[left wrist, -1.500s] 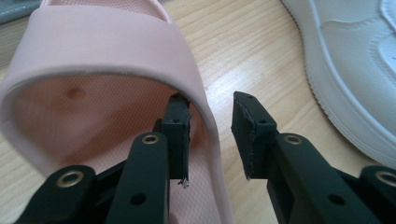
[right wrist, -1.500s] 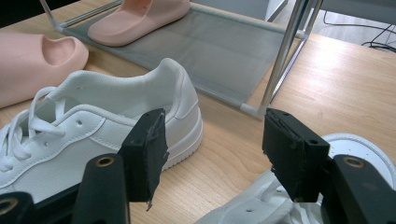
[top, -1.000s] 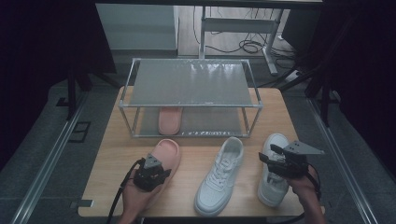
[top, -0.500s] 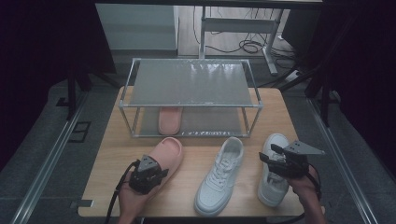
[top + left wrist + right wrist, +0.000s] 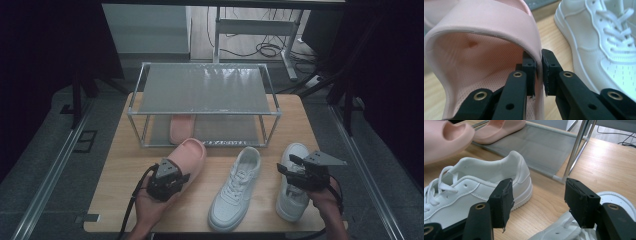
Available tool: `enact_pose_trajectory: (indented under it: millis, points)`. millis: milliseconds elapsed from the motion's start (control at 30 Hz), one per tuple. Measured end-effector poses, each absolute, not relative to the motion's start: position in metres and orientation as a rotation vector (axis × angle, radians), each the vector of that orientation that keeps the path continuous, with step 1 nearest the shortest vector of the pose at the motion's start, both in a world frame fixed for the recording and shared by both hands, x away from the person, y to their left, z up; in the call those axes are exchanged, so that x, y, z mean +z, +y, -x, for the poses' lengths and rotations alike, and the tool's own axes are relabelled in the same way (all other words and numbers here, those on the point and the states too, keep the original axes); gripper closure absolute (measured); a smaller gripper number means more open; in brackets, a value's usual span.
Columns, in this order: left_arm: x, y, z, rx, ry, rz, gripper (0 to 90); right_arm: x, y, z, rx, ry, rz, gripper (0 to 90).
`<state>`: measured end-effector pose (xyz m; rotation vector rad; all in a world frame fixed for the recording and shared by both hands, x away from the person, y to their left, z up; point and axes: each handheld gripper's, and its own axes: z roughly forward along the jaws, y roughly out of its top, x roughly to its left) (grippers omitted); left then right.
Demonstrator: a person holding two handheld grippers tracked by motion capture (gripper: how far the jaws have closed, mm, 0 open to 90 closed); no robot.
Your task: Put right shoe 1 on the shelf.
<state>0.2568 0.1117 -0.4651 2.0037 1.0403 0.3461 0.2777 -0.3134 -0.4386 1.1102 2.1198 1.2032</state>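
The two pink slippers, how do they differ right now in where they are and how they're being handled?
The near pink slipper is out on the wooden table, in front of the rack; the far pink slipper lies on the rack's lower shelf. The near one is pinched by the left gripper, its fingers clamped on the strap's edge; the far one is touched by nothing. Both share the same pale pink, rounded look.

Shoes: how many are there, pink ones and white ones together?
4. One pink slipper lies on the rack's lower shelf, another pink slipper is held in the left gripper, and two white sneakers sit on the table. More may be hidden.
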Motion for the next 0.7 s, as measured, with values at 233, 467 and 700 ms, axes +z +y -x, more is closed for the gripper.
enact_pose_trajectory:
  millis: [233,467,700]
  points:
    - [-0.453,0.087,-0.286,0.350,1.026,-1.977,82.3,-0.439,-0.313,-0.278,1.202,2.122,-1.110,40.3]
    - [-0.448,0.063,-0.316,0.350,1.057,-1.955,82.5,-0.439,-0.312,-0.278,1.204,2.125,-1.107,40.3]
    - [-0.451,0.038,-0.343,0.373,1.092,-1.947,82.6,-0.438,-0.314,-0.278,1.205,2.121,-1.106,40.3]
